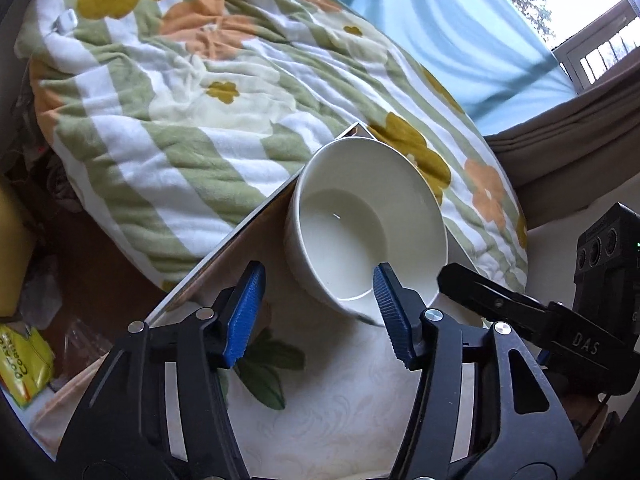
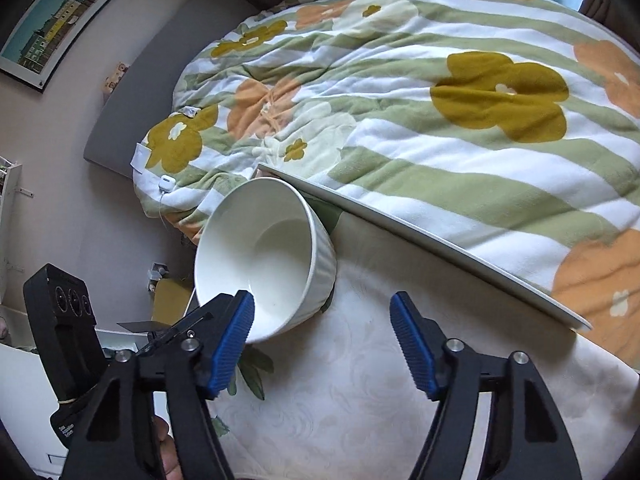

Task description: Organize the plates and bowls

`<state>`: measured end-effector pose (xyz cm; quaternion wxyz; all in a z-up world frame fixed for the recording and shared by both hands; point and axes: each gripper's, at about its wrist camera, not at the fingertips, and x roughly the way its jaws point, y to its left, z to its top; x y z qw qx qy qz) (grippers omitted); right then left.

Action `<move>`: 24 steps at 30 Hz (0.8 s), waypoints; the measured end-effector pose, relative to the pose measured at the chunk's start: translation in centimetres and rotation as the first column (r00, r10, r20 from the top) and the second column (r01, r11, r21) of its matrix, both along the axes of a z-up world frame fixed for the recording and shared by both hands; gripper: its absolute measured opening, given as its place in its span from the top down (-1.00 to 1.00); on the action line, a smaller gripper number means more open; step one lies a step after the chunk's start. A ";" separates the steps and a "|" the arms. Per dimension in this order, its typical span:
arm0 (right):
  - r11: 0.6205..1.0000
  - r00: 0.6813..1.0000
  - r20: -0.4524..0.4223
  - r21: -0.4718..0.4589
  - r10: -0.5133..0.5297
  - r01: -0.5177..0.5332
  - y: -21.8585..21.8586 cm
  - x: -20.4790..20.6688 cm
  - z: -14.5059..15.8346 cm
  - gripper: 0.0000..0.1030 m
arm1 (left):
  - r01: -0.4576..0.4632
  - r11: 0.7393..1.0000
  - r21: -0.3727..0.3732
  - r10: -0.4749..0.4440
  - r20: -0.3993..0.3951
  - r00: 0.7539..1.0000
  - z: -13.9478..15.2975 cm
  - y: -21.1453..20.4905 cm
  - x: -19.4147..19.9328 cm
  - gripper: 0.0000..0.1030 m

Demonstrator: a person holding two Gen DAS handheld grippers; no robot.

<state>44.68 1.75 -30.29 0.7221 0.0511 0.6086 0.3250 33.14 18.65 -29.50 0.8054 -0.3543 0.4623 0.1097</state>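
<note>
The left gripper [image 1: 318, 312] stands with its blue pads wide apart, holding nothing; its right pad [image 1: 390, 312] sits just at the near rim of a white ribbed bowl [image 1: 360, 236]. The right gripper [image 2: 322, 344] is likewise spread wide and grips nothing, its left pad [image 2: 232, 344] close against the same bowl [image 2: 264, 256], which fills the centre-left of that view. The bowl rests on the worktop [image 1: 340, 408], covered in a cream cloth with a leaf print, near its far corner. Beyond the worktop's edge lies a bed under a striped floral blanket [image 2: 440, 128], and a framed picture [image 2: 60, 12] hangs at the upper left.
</note>
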 end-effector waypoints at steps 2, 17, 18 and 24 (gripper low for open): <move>1.000 1.000 -0.023 0.013 -0.005 0.006 0.7 0.5 -1.1 -0.09 | 0.004 1.000 0.000 -0.004 -0.002 1.000 -0.4 0.5 0.5 0.19; 1.000 1.000 0.019 0.021 0.002 -0.003 1.9 0.3 -1.4 0.57 | 0.089 0.989 0.116 -0.089 -0.007 0.996 1.1 -0.6 1.3 0.47; 0.999 1.000 0.022 0.033 -0.003 0.003 1.6 0.1 -1.0 0.56 | 0.095 0.987 0.127 -0.096 -0.002 0.995 1.7 -0.9 1.1 0.47; 0.997 0.997 0.071 0.080 -0.030 0.024 -0.9 -2.6 2.8 0.57 | 0.134 0.968 0.210 -0.146 0.040 0.988 6.8 -3.8 -1.0 0.47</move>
